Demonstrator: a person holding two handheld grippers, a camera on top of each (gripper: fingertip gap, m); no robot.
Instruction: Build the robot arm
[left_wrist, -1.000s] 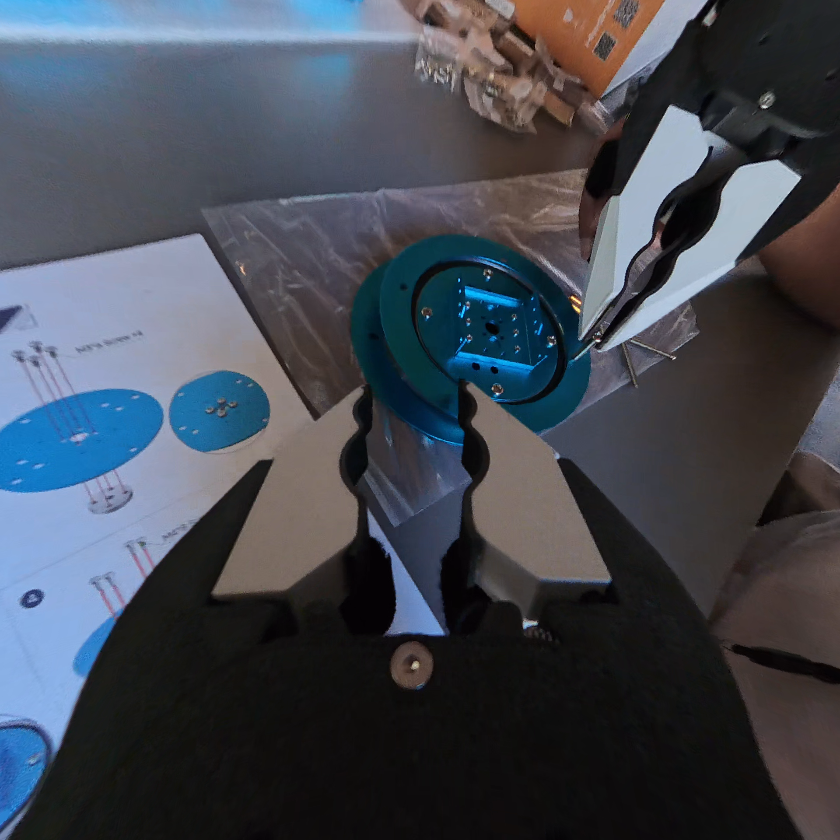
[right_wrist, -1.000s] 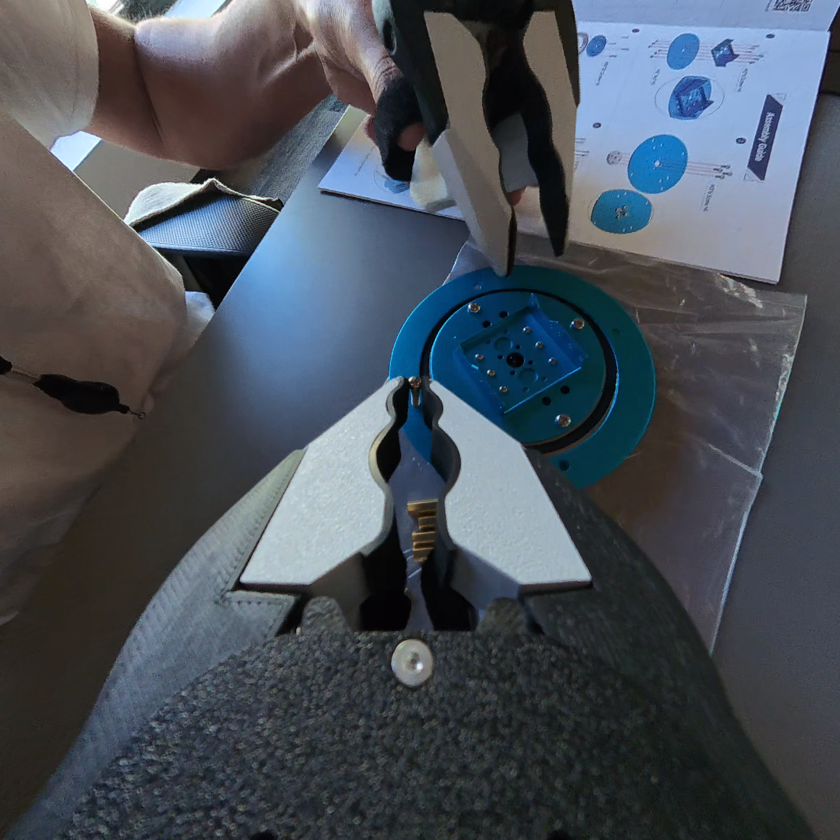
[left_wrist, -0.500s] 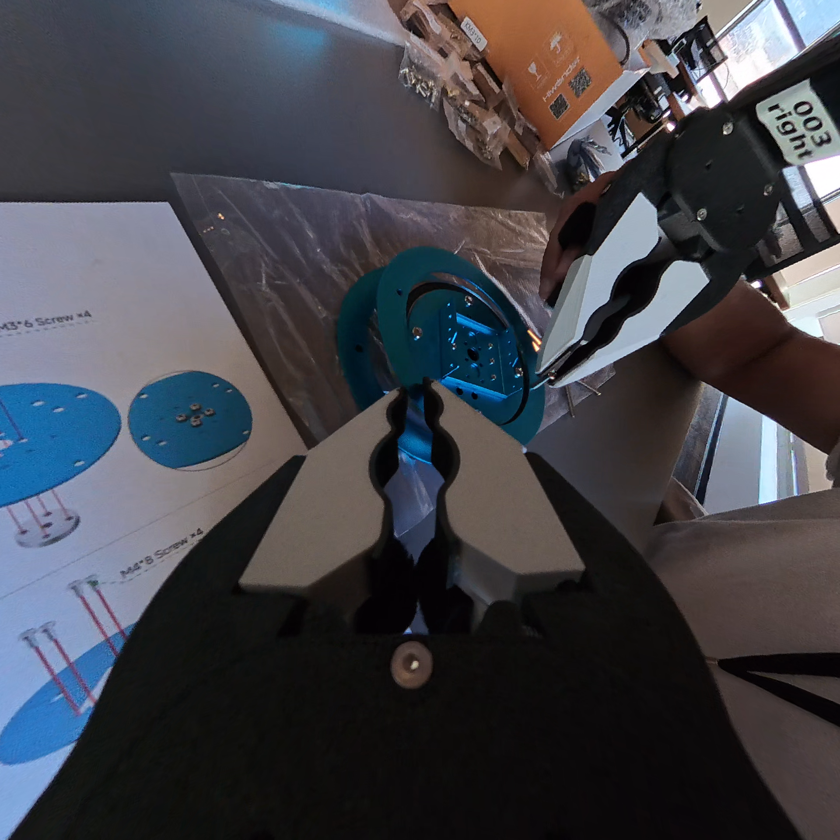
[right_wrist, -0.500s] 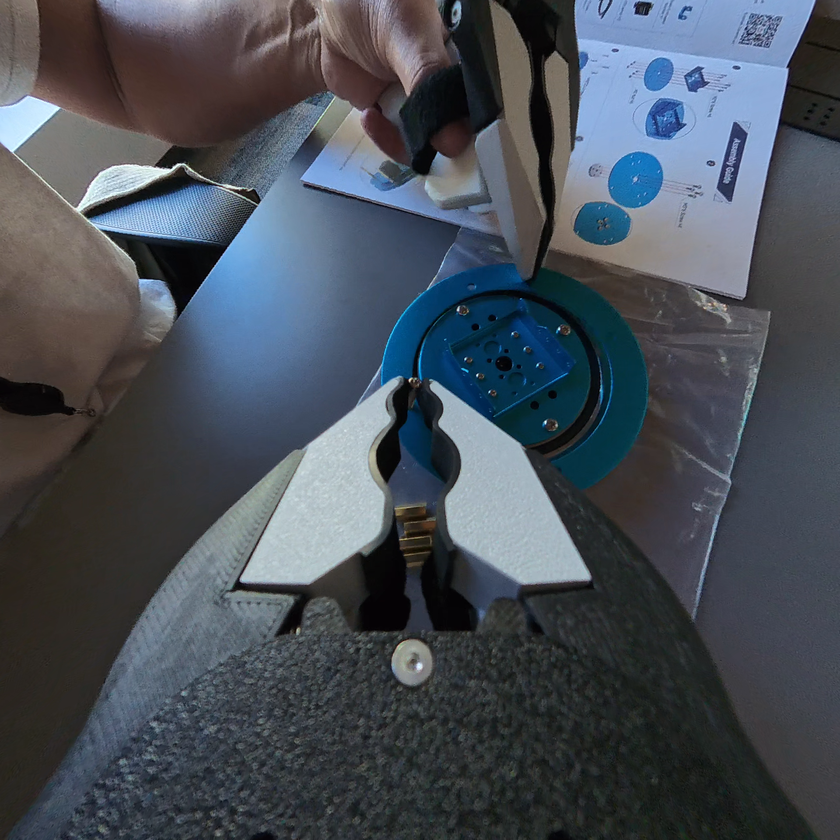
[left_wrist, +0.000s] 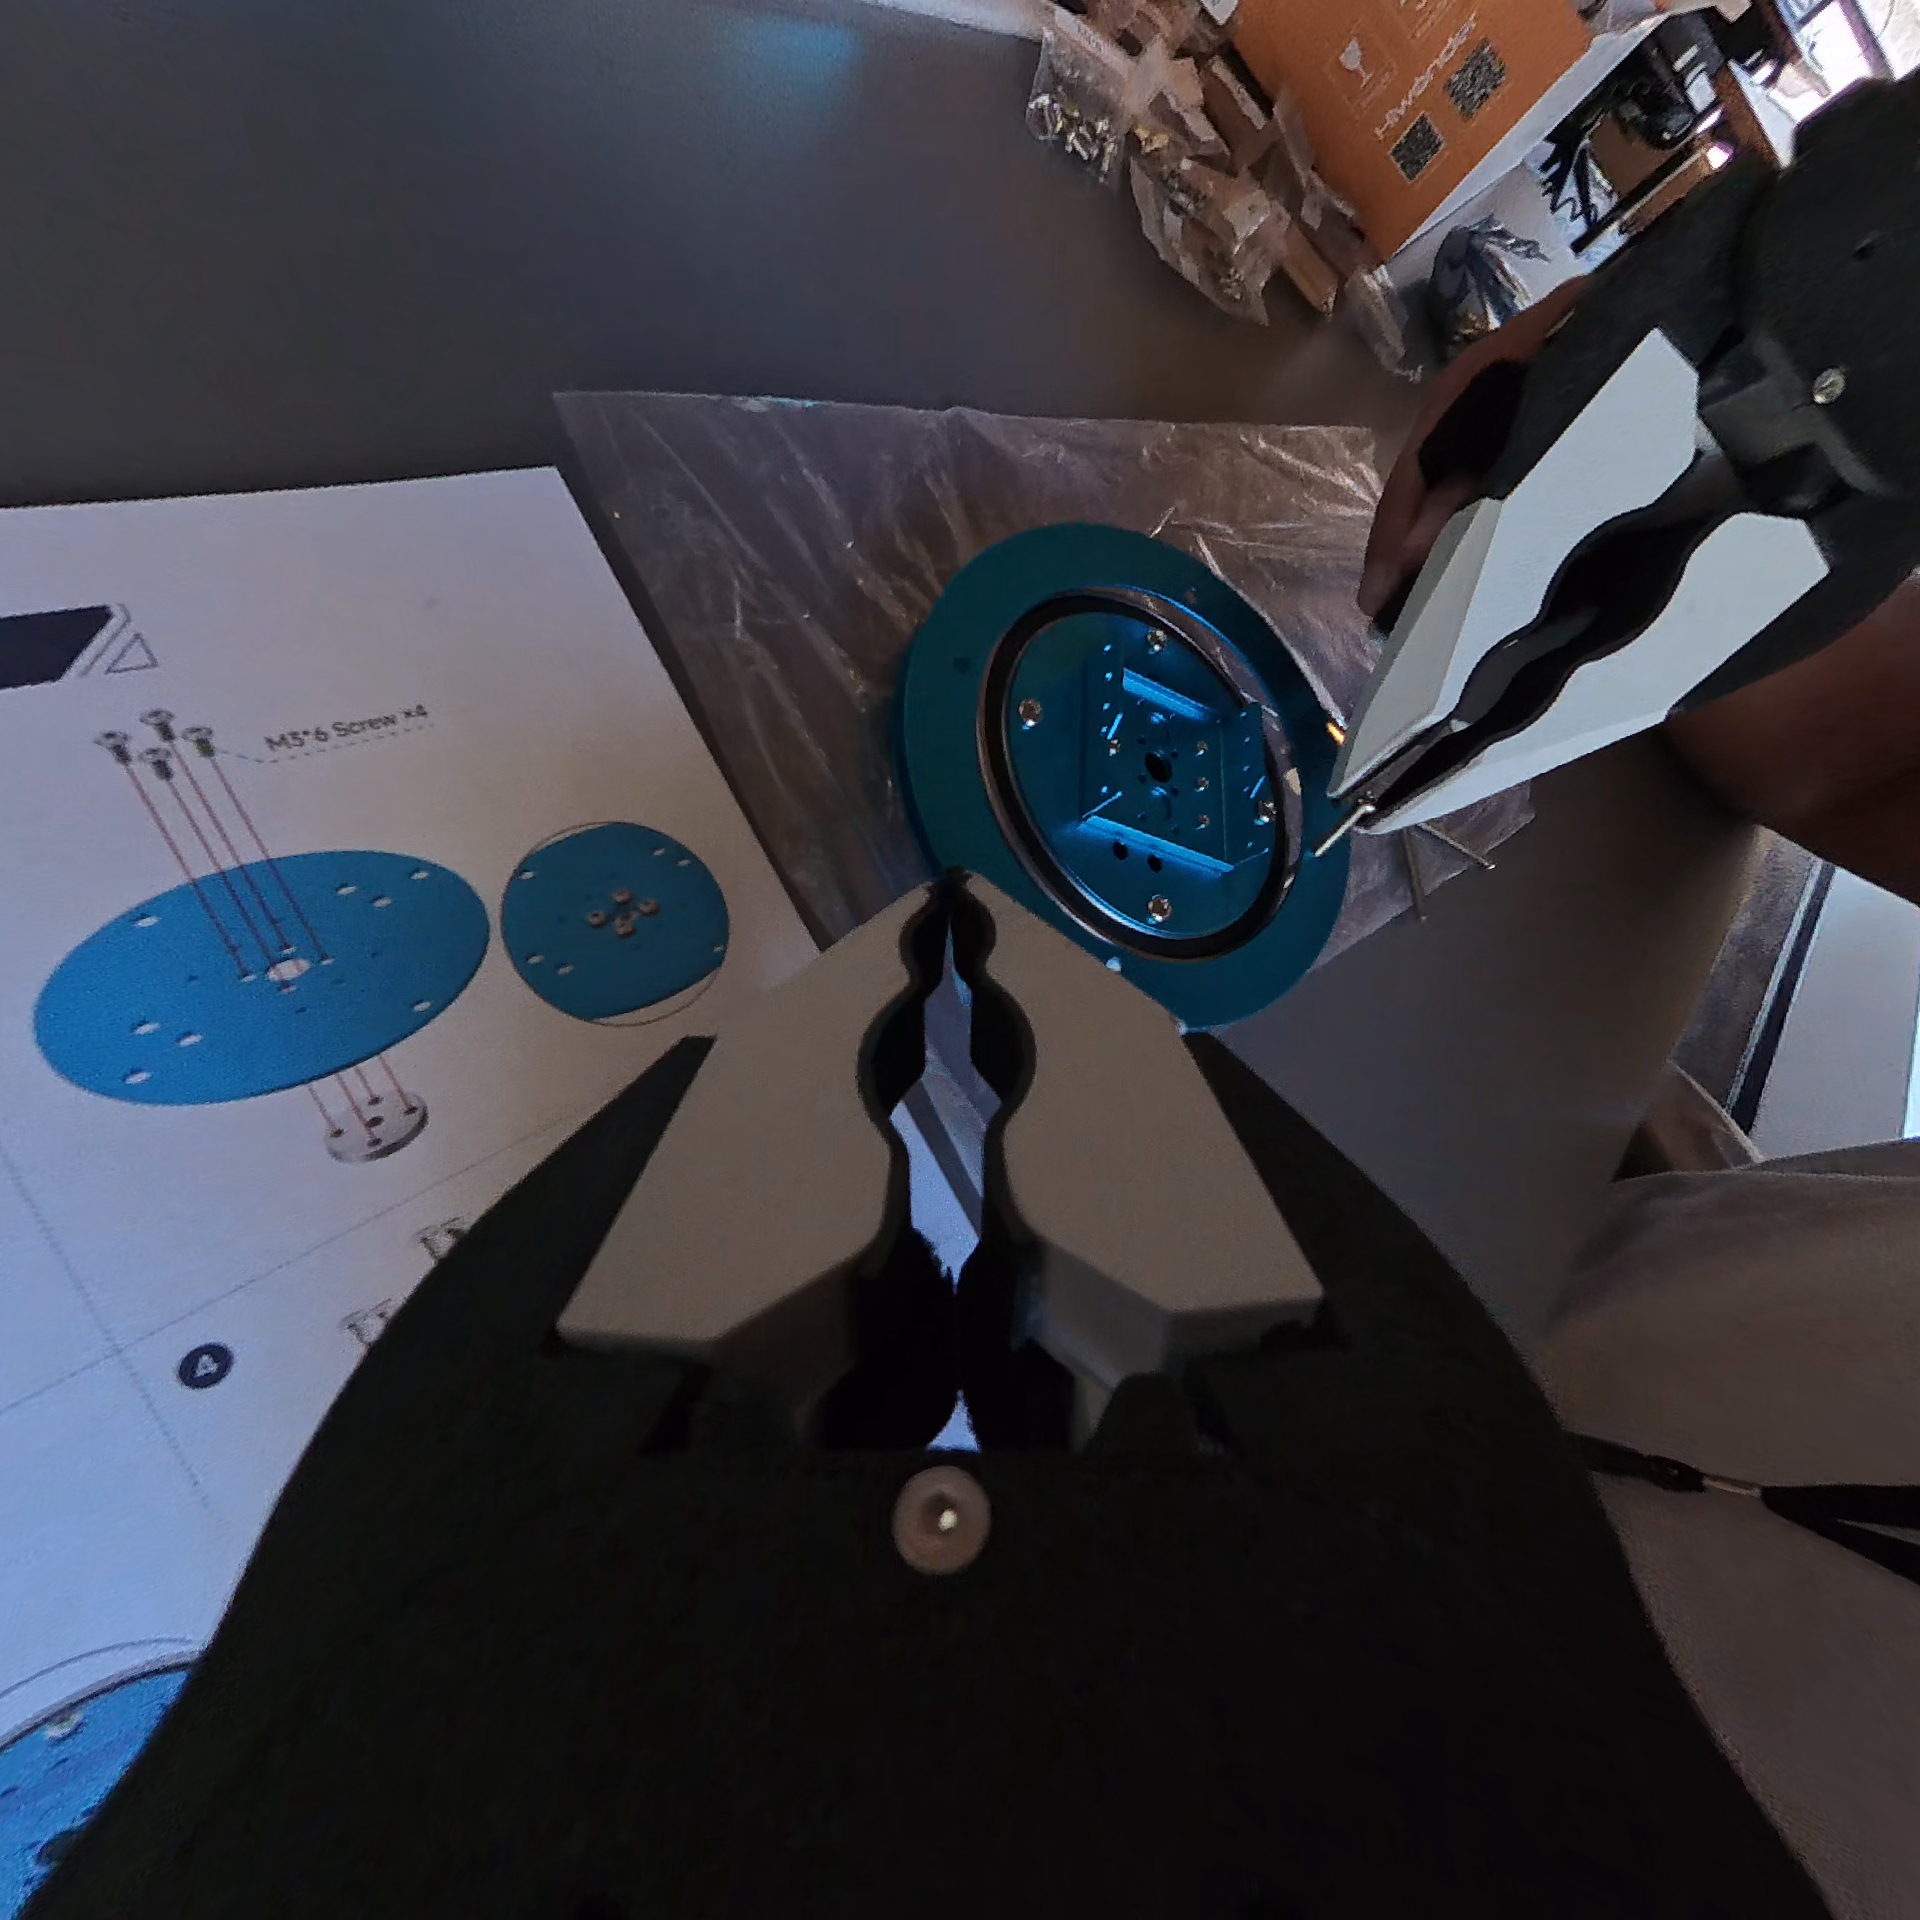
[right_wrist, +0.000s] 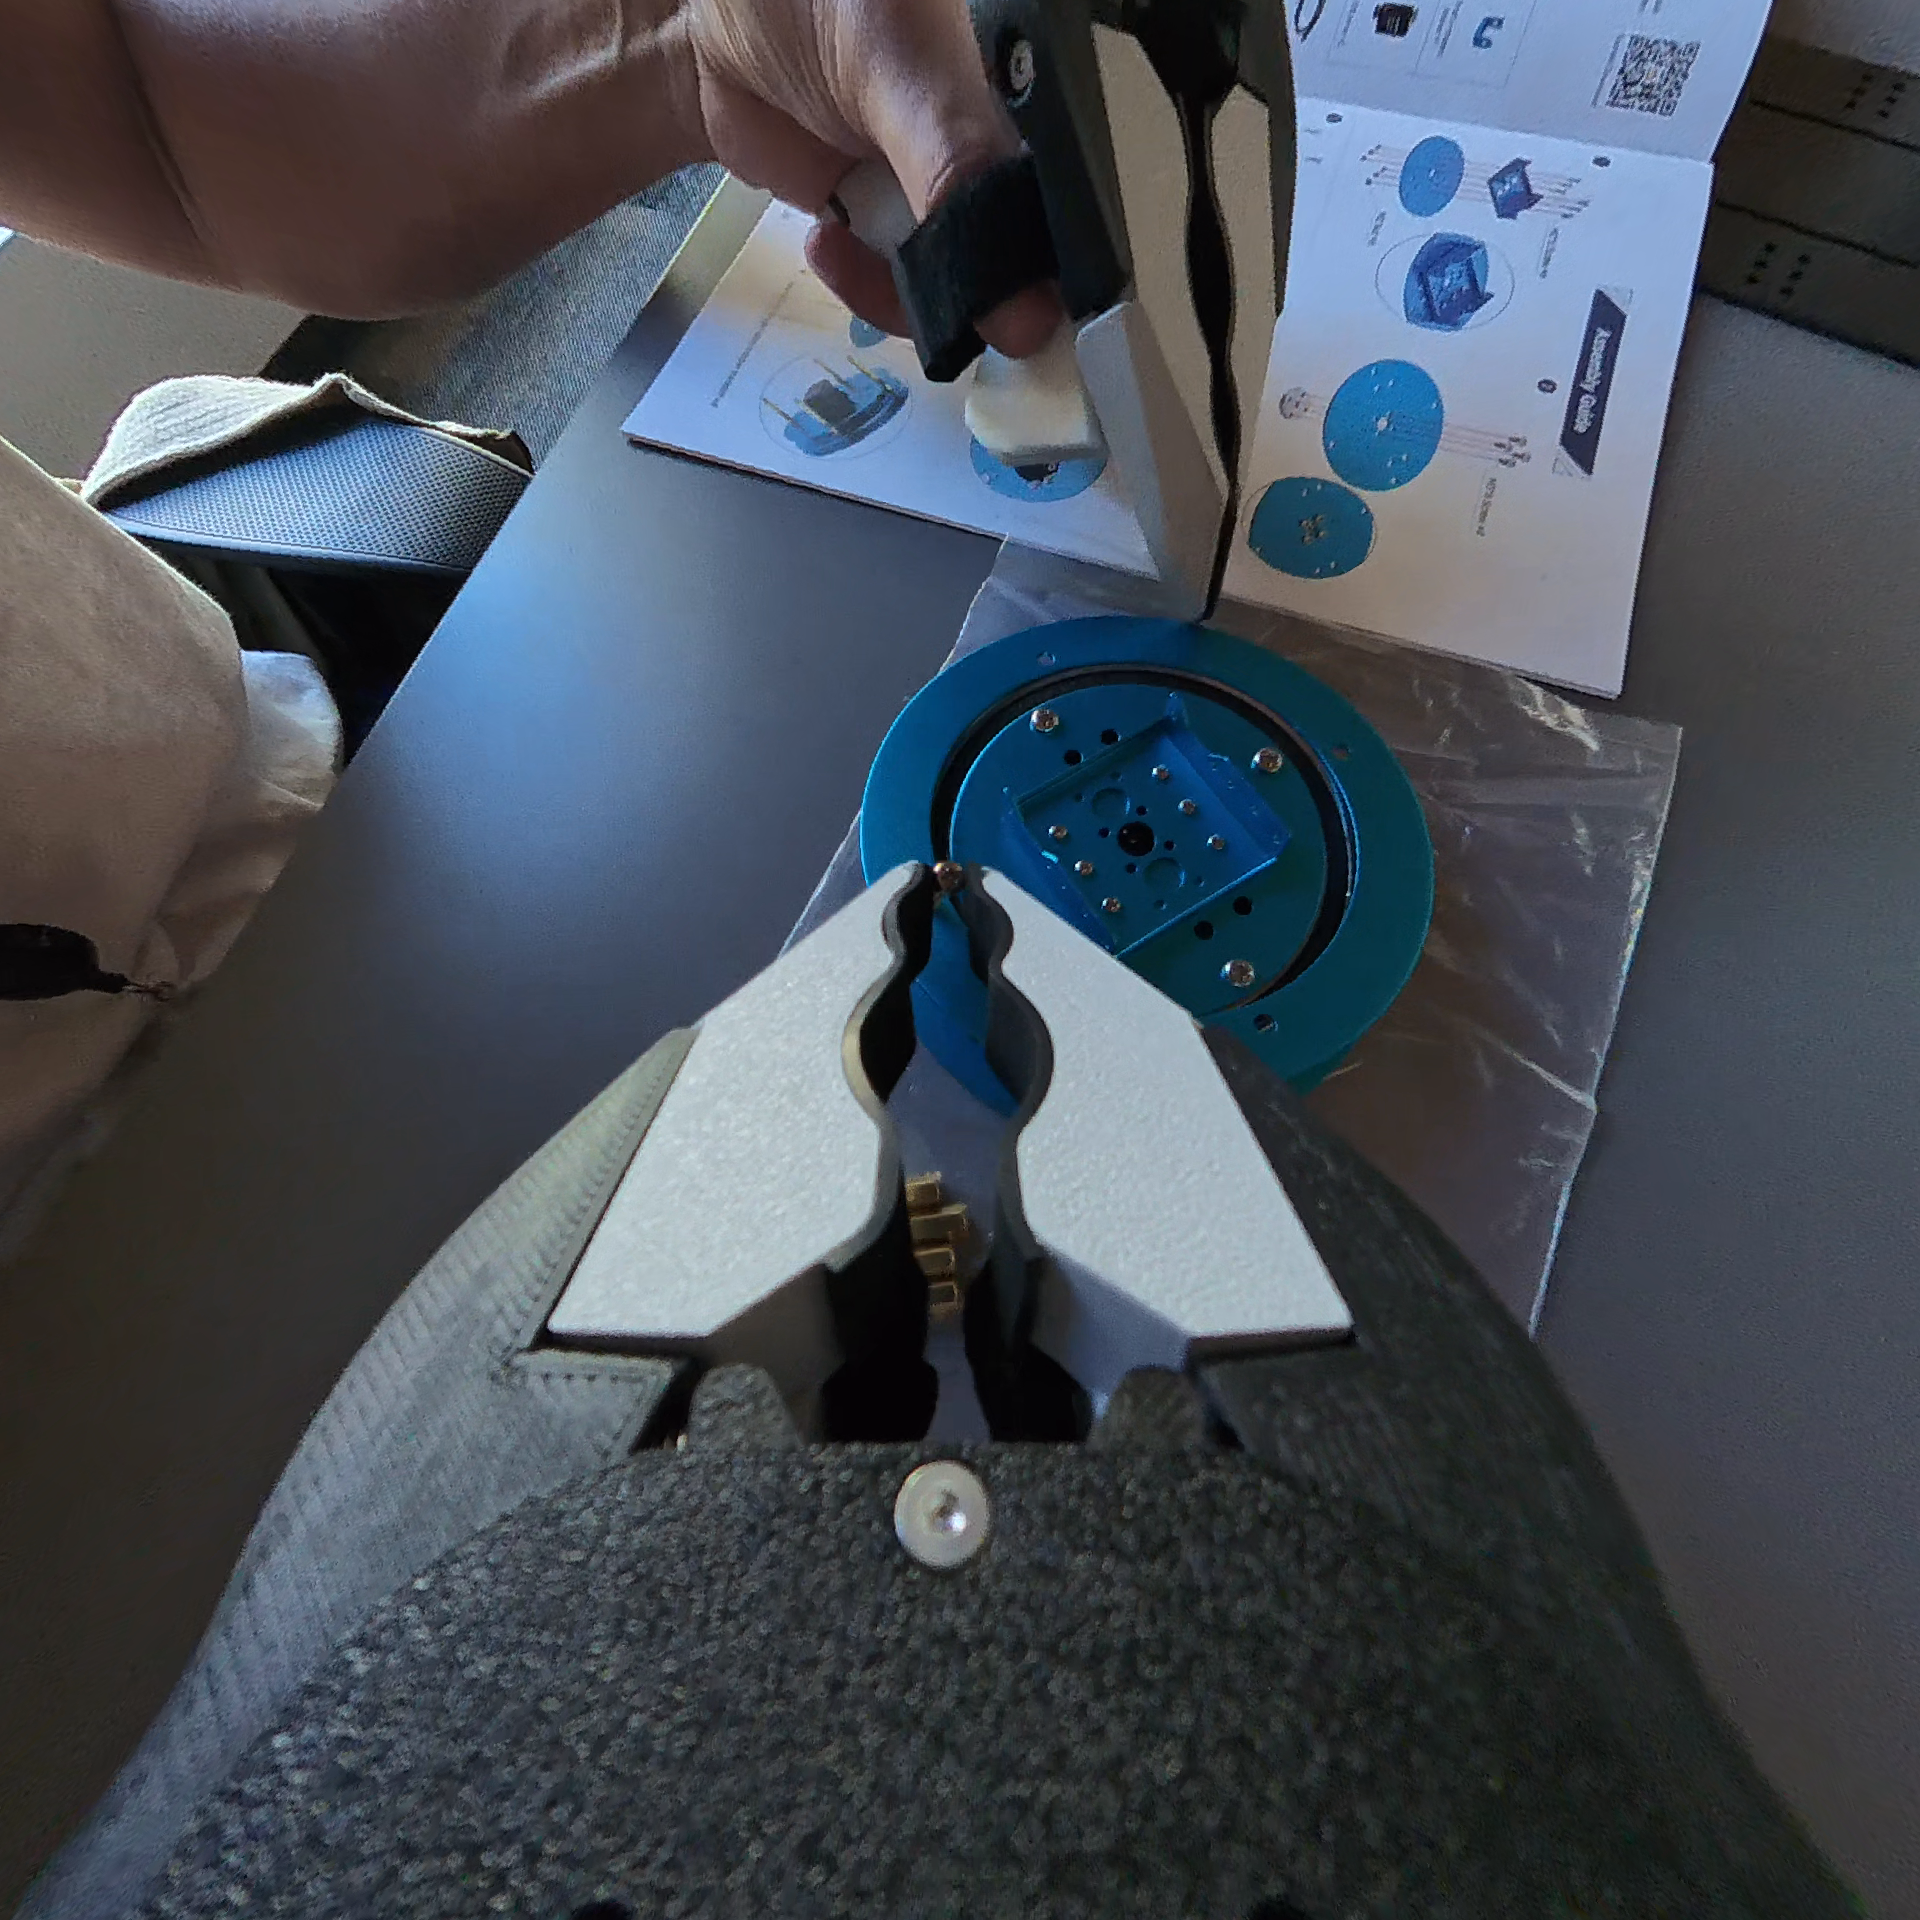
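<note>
**Two grippers at one blue disc**

On my dark grey table (left_wrist: 520, 260) lie one clear plastic bag (right_wrist: 1558, 883), one open instruction booklet (left_wrist: 312, 727) and one blue disc (right_wrist: 1392, 883) resting on the bag. My right gripper (right_wrist: 948, 875) pinches one small screw (right_wrist: 948, 875) at the disc's 7 o'clock edge. My left gripper (left_wrist: 954, 883) is pressed together, empty, touching the rim at 12 o'clock. Only the left view shows the orange box (left_wrist: 1382, 94), bagged hardware (left_wrist: 1195, 156) and two loose screws (left_wrist: 1444, 862).

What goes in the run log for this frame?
left gripper: shut, at blue disc rim | right gripper: shut on screw | disc on plastic bag
</note>
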